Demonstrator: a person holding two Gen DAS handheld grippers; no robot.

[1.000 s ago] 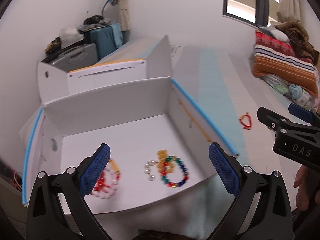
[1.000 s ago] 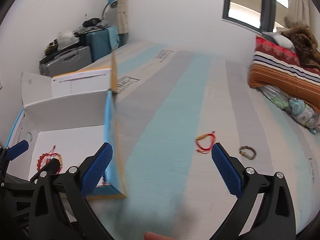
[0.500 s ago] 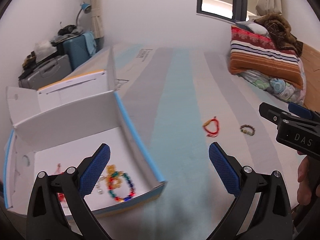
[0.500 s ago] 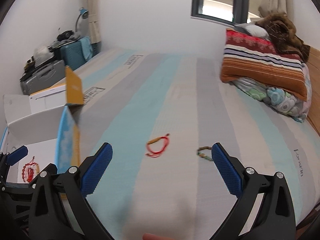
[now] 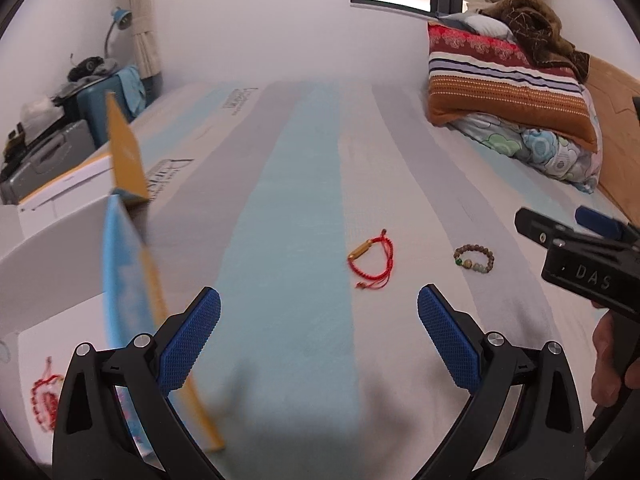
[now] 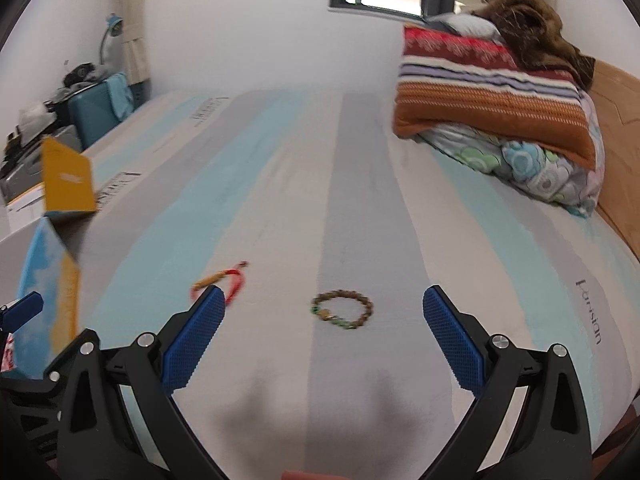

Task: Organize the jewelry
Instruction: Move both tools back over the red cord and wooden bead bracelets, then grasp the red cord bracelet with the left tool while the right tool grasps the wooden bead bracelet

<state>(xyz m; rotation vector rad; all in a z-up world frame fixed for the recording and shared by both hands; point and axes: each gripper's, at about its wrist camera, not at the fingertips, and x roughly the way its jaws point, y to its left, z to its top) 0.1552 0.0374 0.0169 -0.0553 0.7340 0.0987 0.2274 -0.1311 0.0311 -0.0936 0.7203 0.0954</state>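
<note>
Two bracelets lie loose on the mattress (image 6: pixel 360 168): red cord bracelet (image 5: pixel 372 260), brown bead bracelet (image 6: pixel 342 314)

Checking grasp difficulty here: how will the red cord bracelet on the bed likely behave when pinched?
The red cord bracelet looks thin and limp, so it would probably droop. Its loose tassel ends may snag. Lying flat on the soft mattress, it looks light.

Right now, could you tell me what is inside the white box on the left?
In the white box, the left wrist view shows only a red beaded bracelet on its floor. The left gripper and the box's blue wall hide the rest.
</note>
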